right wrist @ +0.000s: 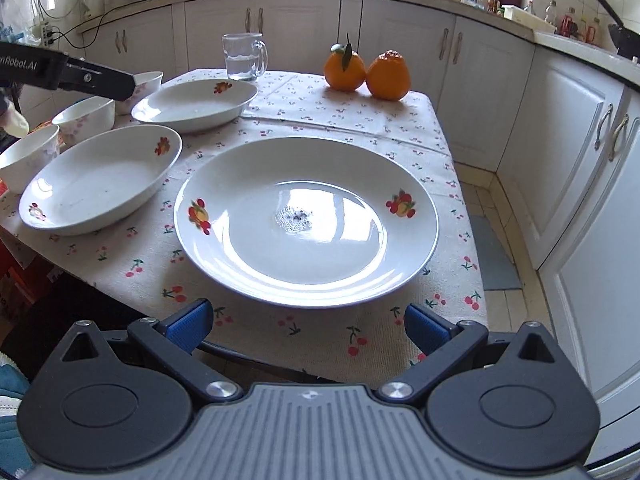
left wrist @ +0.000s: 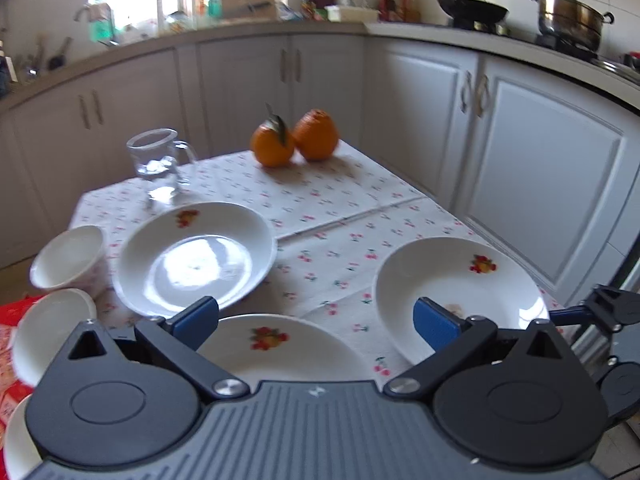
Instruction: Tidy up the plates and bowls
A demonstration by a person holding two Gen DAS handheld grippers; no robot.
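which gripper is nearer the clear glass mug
Left. The left gripper hovers over the near white plates and bowls on the mug's side of the table, with the clear glass mug ahead-left. The right gripper sits at the table's near edge, a whole plate farther back.

Three white fruit-printed plates (right wrist: pixel 306 220) (right wrist: pixel 100 180) (right wrist: pixel 195 104) are lying upright, apart, on the table (right wrist: pixel 320 332); three white bowls (right wrist: pixel 28 156) (right wrist: pixel 86 118) (right wrist: pixel 148 80) are sitting beside them at its left edge
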